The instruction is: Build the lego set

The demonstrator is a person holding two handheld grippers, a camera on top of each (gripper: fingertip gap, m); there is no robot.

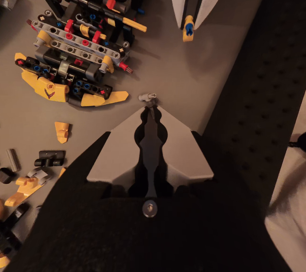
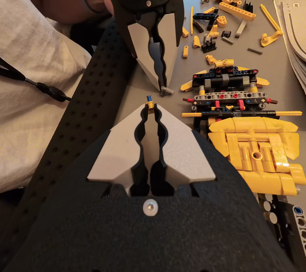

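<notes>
Right gripper (image 2: 151, 106) is clamped on a little yellow connector with a blue pin (image 2: 149, 98) sticking out the front, held just off the grey bench (image 1: 173, 73) near its front edge. Left gripper (image 1: 151, 107) has its fingers pinched together on a small grey pin connector (image 1: 147, 97) that looks like it's touching or almost touching the bench, just beside the yellow nose of the half-built car (image 1: 74, 58).

My worry: both grips are right at the fingertips on tiny round parts. If the two get pushed together even slightly off-axis, I'd guess one twists or pops out and rolls off the front edge, onto the perforated black strip (image 2: 92, 98) or into the person's lap. The grey piece seems barely caught, so that's the one I'd bet on.

Surface is smooth matte grey. Farther back toward the far edge there's a scatter of loose yellow and black parts (image 2: 231, 9), and a stack of printed sheets (image 2: 294, 32) at the right edge. Lighting is dim and warm.
</notes>
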